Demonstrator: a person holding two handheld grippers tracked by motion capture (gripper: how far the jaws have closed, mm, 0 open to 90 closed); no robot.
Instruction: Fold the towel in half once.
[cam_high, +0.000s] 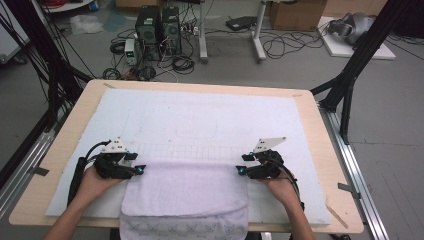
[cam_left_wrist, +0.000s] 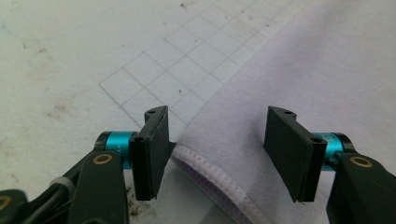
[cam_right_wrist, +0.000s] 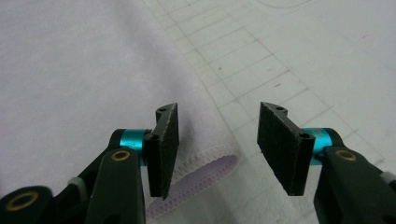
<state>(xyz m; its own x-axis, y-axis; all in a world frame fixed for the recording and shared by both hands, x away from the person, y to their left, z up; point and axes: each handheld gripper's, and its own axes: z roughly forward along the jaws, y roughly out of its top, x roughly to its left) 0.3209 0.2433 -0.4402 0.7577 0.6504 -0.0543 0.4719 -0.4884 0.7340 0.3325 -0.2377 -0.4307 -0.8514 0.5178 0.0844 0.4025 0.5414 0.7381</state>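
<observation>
Cable-strewn grey floor (cam_high: 300, 70), computer towers (cam_high: 159, 27)

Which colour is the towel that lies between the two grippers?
The towel is pale lilac, with a stitched hem; the left gripper view shows it best.

Both grippers are black, with teal collars, brass rivets, flat black pads (cam_left_wrist: 152, 149), grey three-cornered plates (cam_high: 116, 146) and black cables (cam_high: 79, 172).

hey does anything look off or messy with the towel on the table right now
Mostly tidy. The pale lilac terry towel lies folded on the white gridded mat, but its near end hangs over the wooden table's front edge. The mat shows brown smudges.
</observation>
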